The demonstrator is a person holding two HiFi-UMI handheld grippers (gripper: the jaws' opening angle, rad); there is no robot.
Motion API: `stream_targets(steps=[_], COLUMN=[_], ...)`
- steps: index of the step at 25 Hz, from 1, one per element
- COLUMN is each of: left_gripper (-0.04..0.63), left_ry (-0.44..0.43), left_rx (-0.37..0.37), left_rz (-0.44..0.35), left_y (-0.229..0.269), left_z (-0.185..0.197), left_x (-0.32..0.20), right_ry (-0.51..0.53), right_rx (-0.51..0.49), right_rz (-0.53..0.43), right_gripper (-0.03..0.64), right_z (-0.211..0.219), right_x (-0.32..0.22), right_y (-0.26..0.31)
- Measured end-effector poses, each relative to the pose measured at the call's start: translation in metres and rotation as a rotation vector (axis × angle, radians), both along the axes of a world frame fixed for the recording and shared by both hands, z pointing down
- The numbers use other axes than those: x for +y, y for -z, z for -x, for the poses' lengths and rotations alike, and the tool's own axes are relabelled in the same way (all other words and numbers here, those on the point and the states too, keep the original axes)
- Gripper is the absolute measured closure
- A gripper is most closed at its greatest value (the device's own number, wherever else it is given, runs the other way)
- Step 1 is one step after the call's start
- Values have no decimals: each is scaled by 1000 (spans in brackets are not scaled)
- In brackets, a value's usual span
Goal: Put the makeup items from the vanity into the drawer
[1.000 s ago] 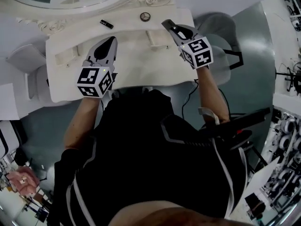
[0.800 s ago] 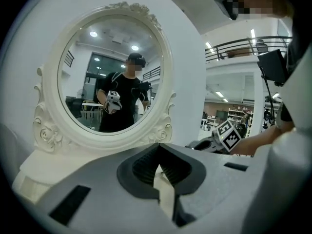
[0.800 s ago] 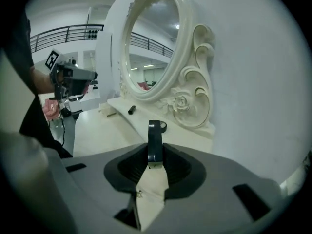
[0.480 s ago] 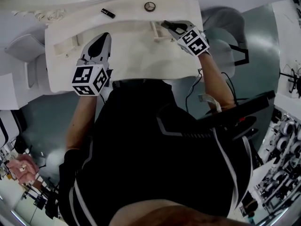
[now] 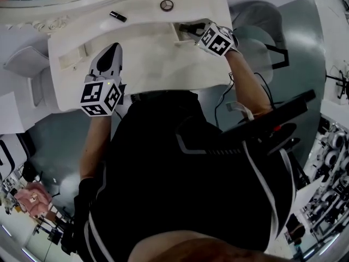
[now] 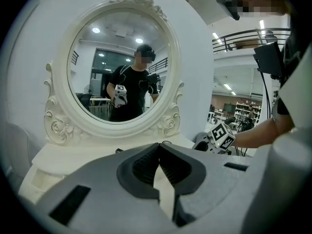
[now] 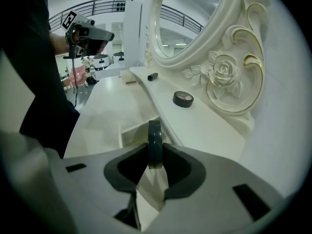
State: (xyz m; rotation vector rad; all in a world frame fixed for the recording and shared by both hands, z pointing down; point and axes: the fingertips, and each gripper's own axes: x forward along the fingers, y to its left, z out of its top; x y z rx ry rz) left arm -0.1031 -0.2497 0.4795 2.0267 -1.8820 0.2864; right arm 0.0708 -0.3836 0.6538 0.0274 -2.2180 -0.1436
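My right gripper point(image 7: 154, 152) is shut on a dark round compact point(image 7: 154, 141), held edge-on between the pads. It points steeply down over a small open drawer point(image 7: 130, 128) at the right of the white vanity point(image 5: 147, 59); in the head view the right gripper point(image 5: 186, 28) is at that drawer point(image 5: 178, 34). A second round compact point(image 7: 183, 99) point(image 5: 167, 5) and a black lipstick point(image 7: 152, 76) point(image 5: 118, 16) lie on the raised back shelf. My left gripper point(image 5: 113, 49) point(image 6: 159, 146) hovers over the vanity's left half, shut, with nothing held.
An oval mirror point(image 6: 122, 67) in a carved frame stands at the back of the vanity. Another small drawer point(image 5: 75, 59) sits at the left. A grey seat point(image 5: 256, 23) is beyond the right end, and the person's dark torso point(image 5: 180, 173) is against the front edge.
The right gripper has come down and tipped toward the right drawer, rolling as it went. The left gripper has sunk a little over the left side.
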Motion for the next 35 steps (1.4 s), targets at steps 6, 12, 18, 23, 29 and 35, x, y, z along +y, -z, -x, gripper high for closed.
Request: stream_targets(steps=[6,12,18,23,29,35], left_gripper=[591,591,591,591,591,591], left_ry=[-6,-28,-45,-58,-66,-73], left_rx=[-7,-5,-24,-32,-39,-48], left_rz=[15,13,15,11,14,18], left_y=[0,2,5,6,8,9], left_z=[3,1,3,1,1,3], left_x=[1,2,0,-4,-3,-4], right_ry=[39,46,39,33,24,-9], right_rx=[38,71,82,90,90,70], right_rz=[22,53,59,62,89,95], right_gripper=[520,518,518,518,504,455], right_z=[4,2,3,2,1,-2], right_x=[3,8,9,5,8,2], right_y=[-6,-4,-5,-8,-5,0])
